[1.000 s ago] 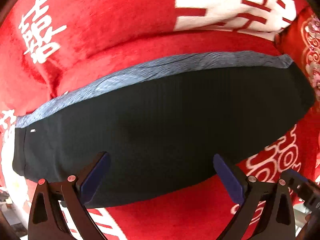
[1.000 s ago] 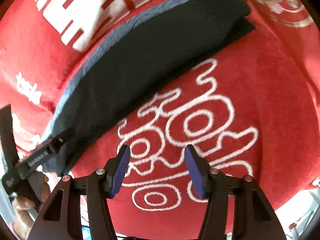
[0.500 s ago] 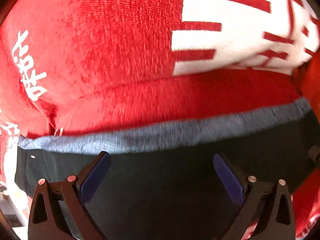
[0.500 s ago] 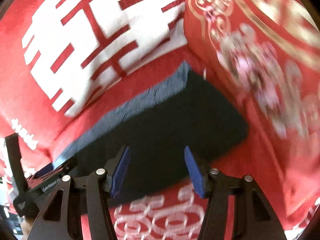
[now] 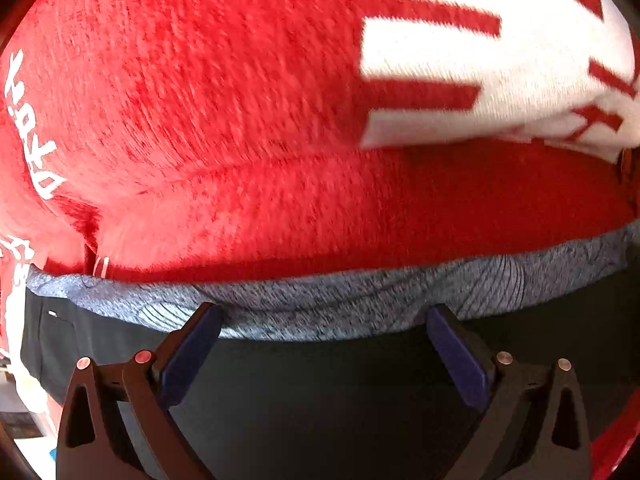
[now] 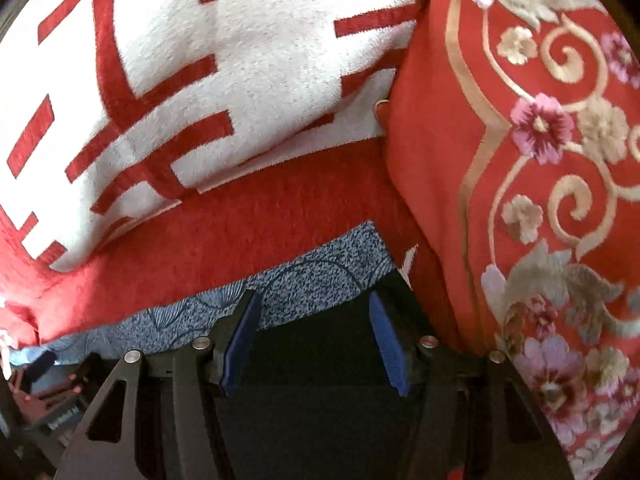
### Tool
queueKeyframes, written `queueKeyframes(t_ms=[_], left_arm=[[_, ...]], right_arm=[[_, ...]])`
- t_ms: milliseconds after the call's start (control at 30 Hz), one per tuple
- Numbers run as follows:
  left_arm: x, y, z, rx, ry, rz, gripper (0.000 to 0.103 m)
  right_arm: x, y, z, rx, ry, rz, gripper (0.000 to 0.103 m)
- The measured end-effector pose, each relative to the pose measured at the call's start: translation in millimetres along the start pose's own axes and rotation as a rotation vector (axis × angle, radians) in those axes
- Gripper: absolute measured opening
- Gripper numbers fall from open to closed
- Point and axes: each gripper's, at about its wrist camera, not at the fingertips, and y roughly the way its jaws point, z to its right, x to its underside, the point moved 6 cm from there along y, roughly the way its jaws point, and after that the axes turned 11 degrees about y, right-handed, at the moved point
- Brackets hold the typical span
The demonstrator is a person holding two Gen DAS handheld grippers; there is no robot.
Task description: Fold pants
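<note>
The pants (image 5: 320,400), black with a blue-grey waistband (image 5: 340,304), lay flat on a red plush blanket (image 5: 240,200) that covered the whole surface. Just behind the waistband rose a red cushion with big white characters (image 6: 240,60). At the right end of the pants stood another red cushion with gold scrolls and pink flowers (image 6: 540,160), close to the corner of the waistband.

The left gripper (image 5: 322,344) was spread wide above the dark cloth, its tips at the waistband edge, holding nothing. The right gripper (image 6: 314,340) was opened less wide, over the right end of the pants, also holding nothing.
</note>
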Motion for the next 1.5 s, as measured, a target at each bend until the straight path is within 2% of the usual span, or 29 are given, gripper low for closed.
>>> queueKeyframes(t_ms=[100,200,333,400,467,600,767,833,967,1133,1267,1333,1400,1467,1500], left_arm=[[-6,-4,-21,-0.06,-0.033,0.013,0.103],[1,-4,-48,-0.066,-0.081,-0.001,0.103],[19,-5,-96,-0.161,-0.087,0.006,0.103],[28,6,-122,-0.202,-0.1,-0.042,0.103],[37,20,-145,-0.197,-0.148,-0.072,0.103],[43,31,-169,-0.158,-0.21,-0.042,0.103],[42,28,-186,-0.178,-0.235,-0.081,0.103],[45,19,-183,-0.17,-0.216,-0.082,0.103],[52,-13,-145,-0.113,-0.103,-0.056,0.103],[57,-46,-70,0.017,0.028,-0.012,0.103],[55,-52,-18,0.067,0.106,0.003,0.103],[58,-47,3,0.096,0.121,-0.014,0.103],[69,-33,18,0.086,0.146,-0.048,0.103],[71,-37,15,0.082,0.105,-0.007,0.103],[74,-36,12,0.094,0.095,-0.014,0.103]], right_arm=[[13,-10,-1,-0.02,-0.007,-0.023,0.061],[35,-21,0,-0.022,-0.039,-0.048,0.061],[72,-35,-4,-0.027,-0.086,-0.071,0.065],[86,-34,-4,-0.01,-0.113,-0.071,0.068],[92,-32,-3,0.003,-0.13,-0.066,0.071],[97,-32,-7,0.006,-0.165,-0.051,0.078],[100,-29,-7,-0.012,-0.167,-0.058,0.078],[105,-35,-3,-0.018,-0.168,-0.054,0.08],[108,-33,-3,-0.032,-0.155,-0.043,0.082],[109,-34,0,-0.045,-0.132,-0.038,0.082],[113,-42,4,-0.05,-0.13,-0.031,0.082],[115,-43,5,-0.054,-0.133,-0.034,0.084],[117,-45,5,-0.052,-0.146,-0.045,0.085],[117,-47,6,-0.051,-0.13,-0.064,0.085],[117,-52,10,-0.077,-0.091,-0.07,0.085]])
